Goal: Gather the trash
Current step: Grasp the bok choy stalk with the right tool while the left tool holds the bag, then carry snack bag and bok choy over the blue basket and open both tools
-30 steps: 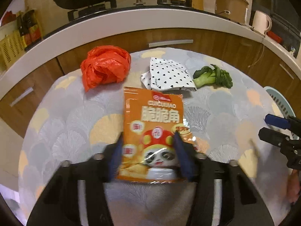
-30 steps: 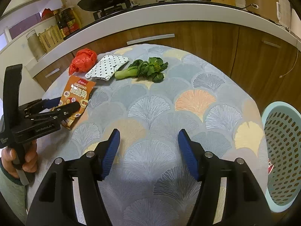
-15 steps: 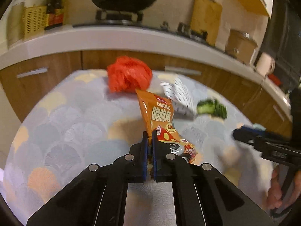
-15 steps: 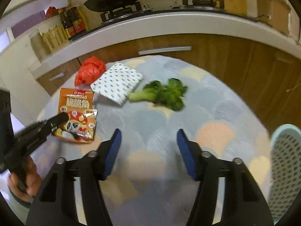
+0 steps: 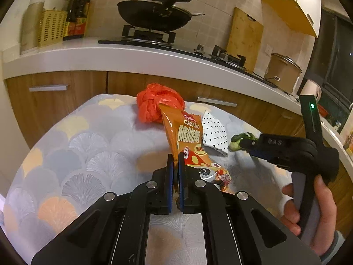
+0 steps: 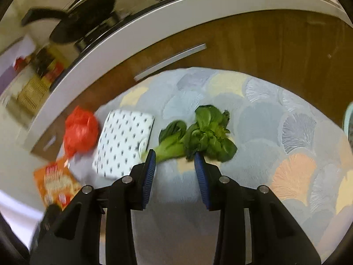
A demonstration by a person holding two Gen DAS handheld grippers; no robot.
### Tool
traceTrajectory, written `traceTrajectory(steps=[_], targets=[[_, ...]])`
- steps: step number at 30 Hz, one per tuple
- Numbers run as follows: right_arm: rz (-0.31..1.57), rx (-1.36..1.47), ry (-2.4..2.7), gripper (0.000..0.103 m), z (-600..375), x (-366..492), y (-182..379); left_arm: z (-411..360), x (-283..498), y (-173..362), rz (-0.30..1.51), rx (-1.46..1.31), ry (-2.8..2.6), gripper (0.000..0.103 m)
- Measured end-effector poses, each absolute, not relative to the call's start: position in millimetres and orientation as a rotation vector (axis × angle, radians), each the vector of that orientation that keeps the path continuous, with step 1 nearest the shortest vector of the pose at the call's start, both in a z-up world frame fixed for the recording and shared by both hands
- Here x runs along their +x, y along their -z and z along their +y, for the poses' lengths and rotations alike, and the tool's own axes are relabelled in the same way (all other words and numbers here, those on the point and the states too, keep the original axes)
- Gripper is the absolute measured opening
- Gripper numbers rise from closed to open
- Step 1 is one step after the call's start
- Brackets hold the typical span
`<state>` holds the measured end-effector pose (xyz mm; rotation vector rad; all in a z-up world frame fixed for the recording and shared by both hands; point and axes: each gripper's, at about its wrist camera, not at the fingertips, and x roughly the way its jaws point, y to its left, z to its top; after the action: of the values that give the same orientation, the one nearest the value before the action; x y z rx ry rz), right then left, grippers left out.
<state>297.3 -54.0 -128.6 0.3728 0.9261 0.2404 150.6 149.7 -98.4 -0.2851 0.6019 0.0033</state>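
My left gripper is shut on the edge of an orange snack packet, which stands tilted, lifted off the table. The packet also shows blurred in the right wrist view. My right gripper is open, its fingertips just short of a green leafy vegetable lying on the table; the vegetable also shows in the left wrist view. A crumpled red plastic bag and a white dotted paper packet lie behind the snack packet.
The round table has a patterned cloth. Wooden cabinets and a white counter with a wok stand behind it. A pale blue basket rim shows at the right edge of the right wrist view.
My left gripper closed on the snack packet and raised it upright. My right gripper moved forward and left up to the green vegetable, staying open.
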Motion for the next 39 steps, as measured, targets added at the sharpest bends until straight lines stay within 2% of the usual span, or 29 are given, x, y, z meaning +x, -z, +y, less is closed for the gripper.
traceTrajectory(steps=[1,3,7,8,10,11,14,20,39], targets=[[0.924,0.398,-0.224,0.037,-53.9,299.2,128.4,151.2,150.5,98.9,0.603,-0.294,-0.004,0.002],[0.919,0.426,-0.186,0.046,-48.4,303.3,126.9,154.5,150.8,99.5,0.605,-0.313,-0.003,0.002],[0.895,0.32,-0.076,0.05,-25.6,310.7,124.4,158.2,150.2,99.4,0.603,-0.334,-0.003,0.002],[0.887,0.271,-0.049,0.049,-18.2,310.8,124.4,158.8,150.1,99.7,0.603,-0.338,-0.001,0.002],[0.883,0.22,-0.024,0.038,-15.4,310.6,126.5,159.9,150.3,100.0,0.605,-0.345,0.004,0.002],[0.881,0.208,-0.018,0.025,-17.7,310.0,127.7,160.3,150.5,100.3,0.605,-0.346,0.005,0.002],[0.891,0.238,-0.072,0.02,-32.7,307.4,129.4,158.4,150.9,100.0,0.607,-0.339,0.008,0.002],[0.924,0.392,-0.22,0.019,-65.7,288.5,130.9,147.6,149.1,96.4,0.592,-0.282,-0.003,0.002],[0.657,0.238,-0.224,0.019,-186.1,186.6,42.9,22.9,125.7,41.7,0.537,-0.222,0.257,0.002]])
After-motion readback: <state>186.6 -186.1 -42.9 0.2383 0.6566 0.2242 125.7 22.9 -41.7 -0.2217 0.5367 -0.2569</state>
